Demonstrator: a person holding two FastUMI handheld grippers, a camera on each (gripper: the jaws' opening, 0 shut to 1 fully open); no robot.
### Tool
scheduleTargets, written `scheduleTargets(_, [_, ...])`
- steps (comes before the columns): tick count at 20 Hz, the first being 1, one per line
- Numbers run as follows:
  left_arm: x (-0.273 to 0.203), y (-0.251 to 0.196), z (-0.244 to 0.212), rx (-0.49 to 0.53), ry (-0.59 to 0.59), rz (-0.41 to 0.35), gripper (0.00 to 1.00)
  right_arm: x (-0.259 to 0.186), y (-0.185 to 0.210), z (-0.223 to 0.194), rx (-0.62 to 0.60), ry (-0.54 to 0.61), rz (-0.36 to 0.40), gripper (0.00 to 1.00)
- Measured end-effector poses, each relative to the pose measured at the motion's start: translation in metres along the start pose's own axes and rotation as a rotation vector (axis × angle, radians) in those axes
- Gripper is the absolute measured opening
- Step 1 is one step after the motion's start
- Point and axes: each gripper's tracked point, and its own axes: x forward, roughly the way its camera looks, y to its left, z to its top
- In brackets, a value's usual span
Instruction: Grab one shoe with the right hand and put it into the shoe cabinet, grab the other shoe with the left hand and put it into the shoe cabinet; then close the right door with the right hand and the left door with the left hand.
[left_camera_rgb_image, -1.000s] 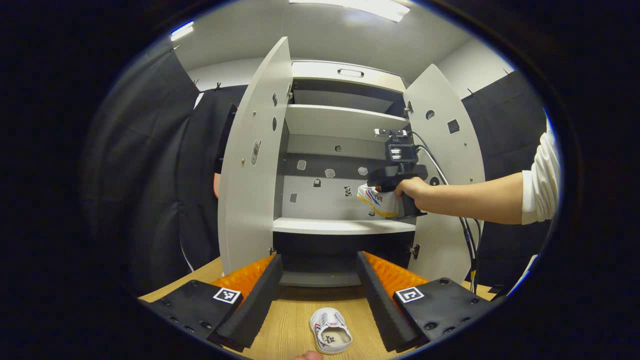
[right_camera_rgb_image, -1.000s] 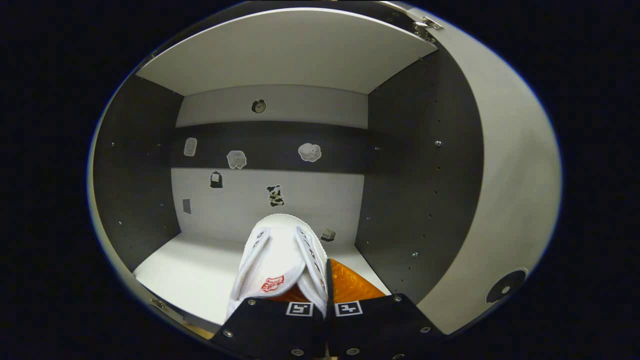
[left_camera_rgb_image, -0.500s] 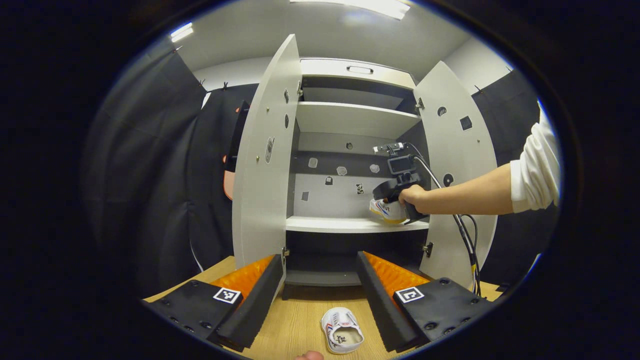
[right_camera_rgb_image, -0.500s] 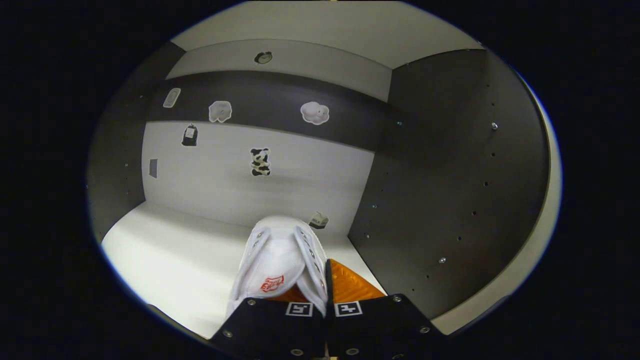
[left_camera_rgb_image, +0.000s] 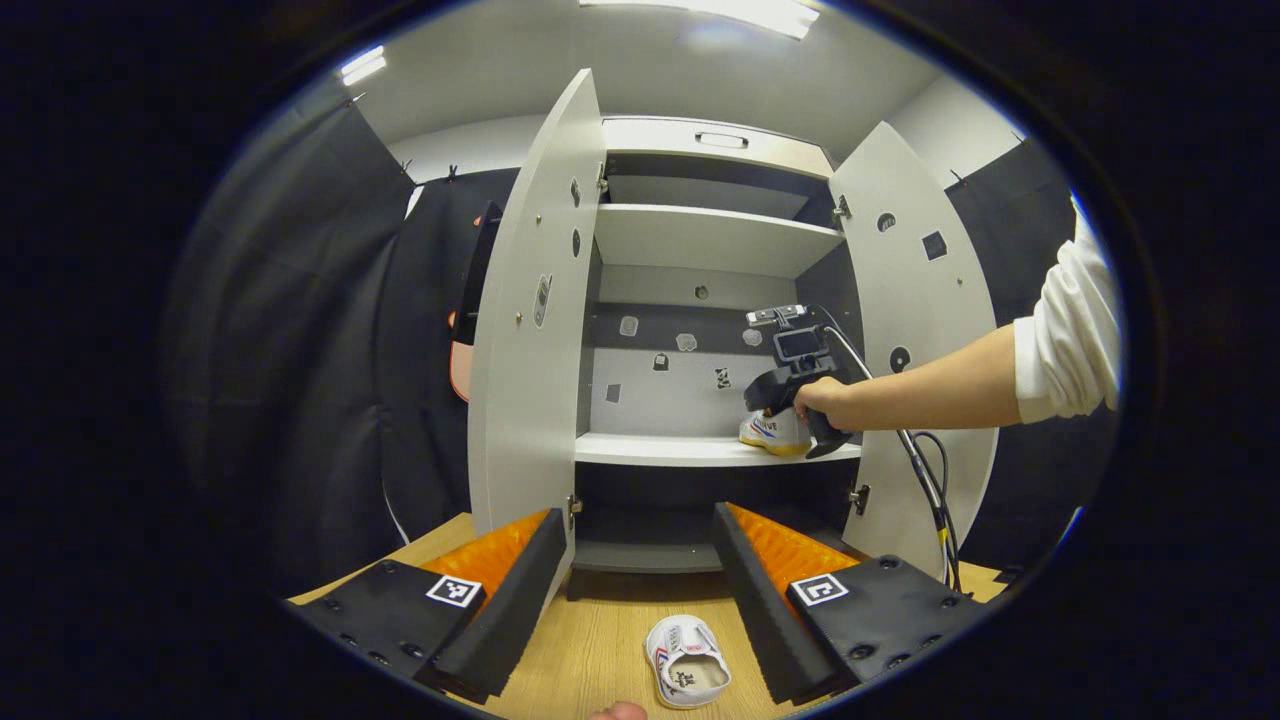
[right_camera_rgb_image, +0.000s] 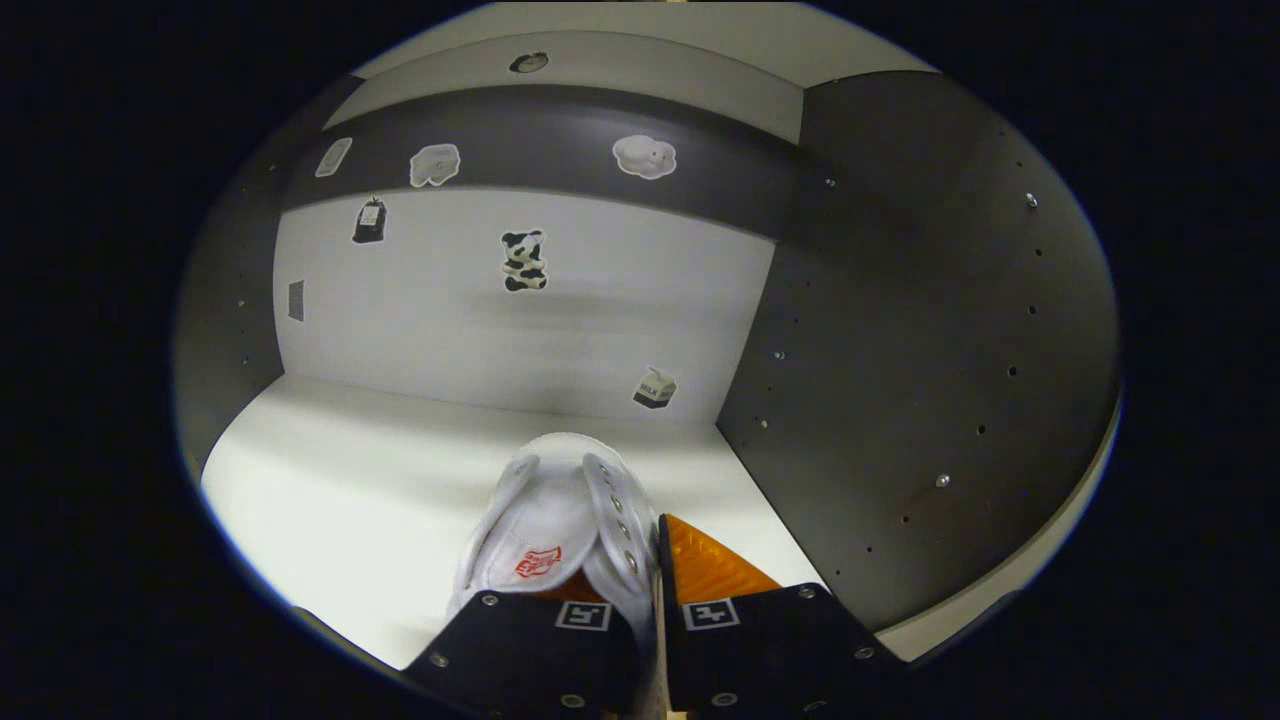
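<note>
At the bottom of the left gripper view the left gripper (left_camera_rgb_image: 640, 590) stood open over the second shoe (left_camera_rgb_image: 687, 672) on the wooden table (left_camera_rgb_image: 590, 650). Mid-frame, the right gripper (right_camera_rgb_image: 650, 580) clamped the first shoe (right_camera_rgb_image: 555, 530) at the shelf (right_camera_rgb_image: 350, 470); released tilted, it might tip against the cabinet's side wall (right_camera_rgb_image: 900, 320).

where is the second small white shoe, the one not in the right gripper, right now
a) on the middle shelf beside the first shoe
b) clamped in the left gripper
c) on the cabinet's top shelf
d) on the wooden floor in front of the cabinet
d: the small white shoe lies on the wooden floor between the open fingers of the left gripper, untouched, in front of the grey shoe cabinet.
</note>
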Motion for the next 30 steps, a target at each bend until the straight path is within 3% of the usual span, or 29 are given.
scheduleTargets(2, [-0.001,0.000,0.001,0.001,-0.004,-0.002,0.96,-0.008,0.000,0.006,0.007,-0.017,0.018,0.18])
scheduleTargets(3, [0.000,-0.001,0.001,0.001,-0.004,-0.006,0.96,-0.012,-0.002,0.007,-0.003,-0.021,0.025,0.31])
scheduleTargets(4, [0.000,-0.001,0.001,0.000,-0.005,-0.009,0.96,-0.017,-0.005,0.006,-0.017,-0.023,0.029,0.33])
scheduleTargets(5, [0.000,-0.002,0.001,-0.001,-0.007,-0.015,0.96,-0.022,-0.007,0.007,-0.020,-0.030,0.036,0.49])
scheduleTargets(11, [0.004,-0.022,0.004,-0.008,-0.017,-0.070,0.96,-0.069,-0.016,0.018,0.022,-0.093,0.113,0.73])
scheduleTargets(18, [0.000,-0.041,0.007,-0.015,-0.024,-0.120,0.96,-0.162,-0.015,0.057,0.078,-0.284,0.219,0.80])
scheduleTargets(21, [-0.003,-0.045,0.005,-0.021,-0.014,-0.130,0.96,-0.209,-0.010,0.062,0.095,-0.373,0.281,0.90])
scheduleTargets(25, [-0.005,-0.048,0.006,-0.019,-0.011,-0.134,0.96,-0.265,-0.018,0.051,0.119,-0.468,0.327,0.93])
scheduleTargets(30, [-0.006,-0.052,0.006,-0.020,-0.006,-0.133,0.96,-0.314,-0.038,0.009,0.150,-0.557,0.316,0.93])
